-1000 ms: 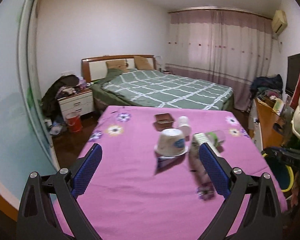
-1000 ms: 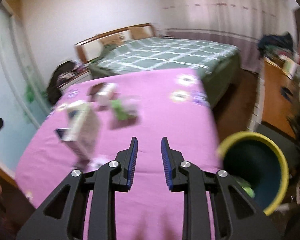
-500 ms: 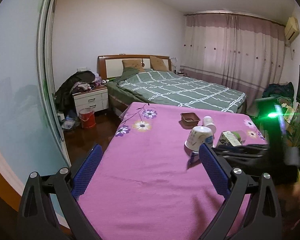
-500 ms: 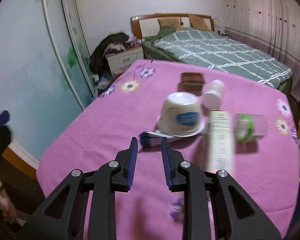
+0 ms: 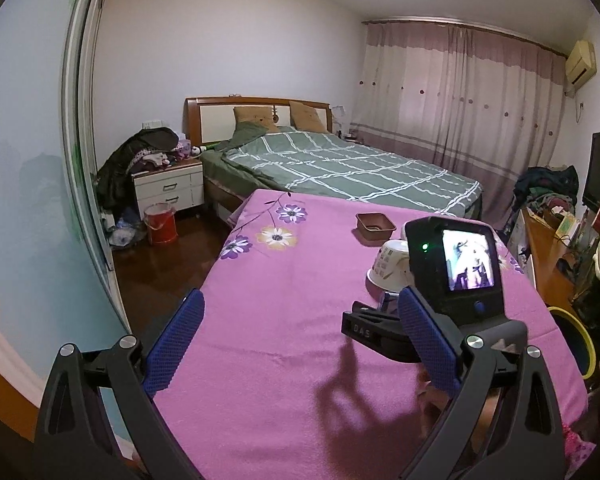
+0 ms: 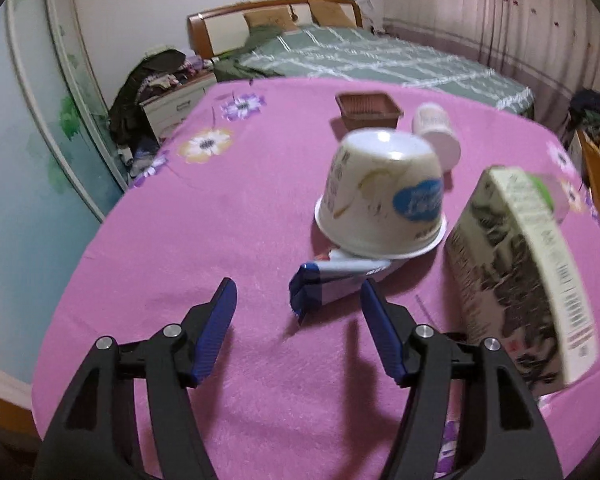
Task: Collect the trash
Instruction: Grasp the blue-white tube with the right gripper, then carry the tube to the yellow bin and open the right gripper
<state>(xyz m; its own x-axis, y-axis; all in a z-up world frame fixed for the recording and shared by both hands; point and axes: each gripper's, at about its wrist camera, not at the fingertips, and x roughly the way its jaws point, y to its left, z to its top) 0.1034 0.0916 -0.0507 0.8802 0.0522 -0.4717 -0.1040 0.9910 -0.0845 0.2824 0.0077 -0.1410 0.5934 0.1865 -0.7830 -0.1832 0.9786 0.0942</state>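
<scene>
On the pink cloth (image 6: 228,216) we count six pieces of trash, bunched toward the right half of the table. One white cup (image 6: 382,196) stands upside down, its wide rim on the cloth. Under that rim lies one blue-and-white wrapper (image 6: 332,280), its long axis running from the cup toward our right gripper (image 6: 298,312), the crumpled blue end pointing nearest us. One carton (image 6: 520,272) lies on its side just right of the cup, its long axis running away from us and slightly leftward. One small white bottle (image 6: 436,132) lies tipped over behind the cup, its flat end facing us. One brown tray (image 6: 368,110) sits upright beyond it, near the far edge. One clear cup with a green band (image 6: 548,192) shows past the carton; we cannot tell how it lies.

Our right gripper hovers low with its jaws spread wide and nothing between them, the wrapper's end just ahead of the gap. Our left gripper (image 5: 300,336) is also spread wide and holds nothing, over bare cloth to the left of the pile. Beside the table's right corner we see one yellow-rimmed bin (image 5: 576,332).
</scene>
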